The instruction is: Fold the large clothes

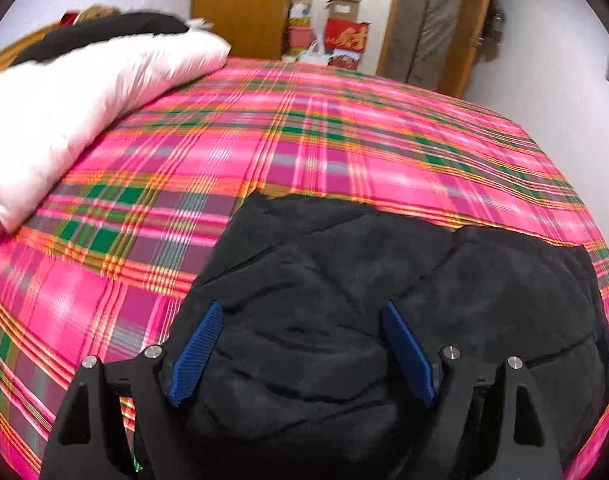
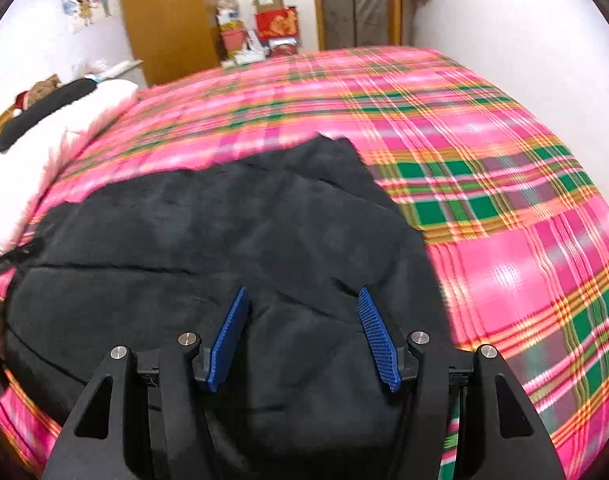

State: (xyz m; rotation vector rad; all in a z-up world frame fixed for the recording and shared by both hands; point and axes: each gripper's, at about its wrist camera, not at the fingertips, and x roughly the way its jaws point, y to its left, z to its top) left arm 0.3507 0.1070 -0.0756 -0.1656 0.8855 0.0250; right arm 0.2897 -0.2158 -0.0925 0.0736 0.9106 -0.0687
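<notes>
you are holding your left gripper over the near part of the black coat, jaws wide apart, holding nothing. your right gripper is hanging above it too, jaws apart. the coat is lying on the bed.

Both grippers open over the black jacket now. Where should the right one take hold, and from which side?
Probably the far right corner of the black jacket, coming in from the right over the plaid bedspread. That corner lies flat and thin with a free edge; under the right gripper the padding is thick. The left gripper could take the matching far left corner.
</notes>
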